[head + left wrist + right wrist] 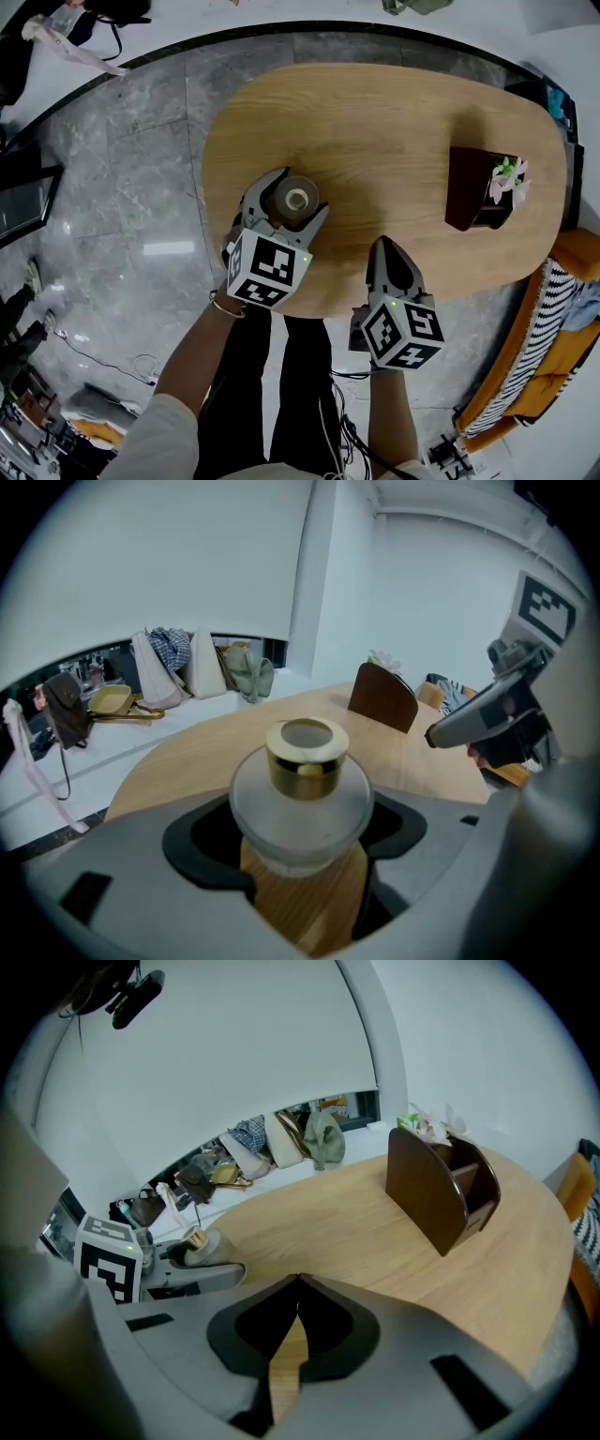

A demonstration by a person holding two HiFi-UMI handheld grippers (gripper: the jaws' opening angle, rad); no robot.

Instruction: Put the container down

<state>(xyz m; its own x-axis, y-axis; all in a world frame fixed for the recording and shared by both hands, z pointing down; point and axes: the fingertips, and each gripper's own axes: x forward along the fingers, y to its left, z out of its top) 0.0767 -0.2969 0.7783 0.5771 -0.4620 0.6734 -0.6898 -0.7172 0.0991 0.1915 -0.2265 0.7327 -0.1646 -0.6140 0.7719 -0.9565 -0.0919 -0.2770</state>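
The container [293, 199] is a frosted glass jar with a gold neck [306, 755]. It sits near the front left edge of the oval wooden table [394, 122]. My left gripper [302, 190] is shut on the container, with a jaw pressed against each side of its round body. Whether its base touches the table I cannot tell. In the right gripper view the container [197, 1244] shows at far left, inside the left gripper's jaws. My right gripper [384, 244] hovers at the table's front edge, shut with nothing in it; its jaw tips meet.
A dark brown wooden holder [473, 187] with pale flowers [509, 178] stands at the table's right end. An orange sofa with a striped cushion [548, 328] lies beyond the right edge. Several bags [192, 663] rest on a white ledge past the table. The floor [141, 187] is grey marble.
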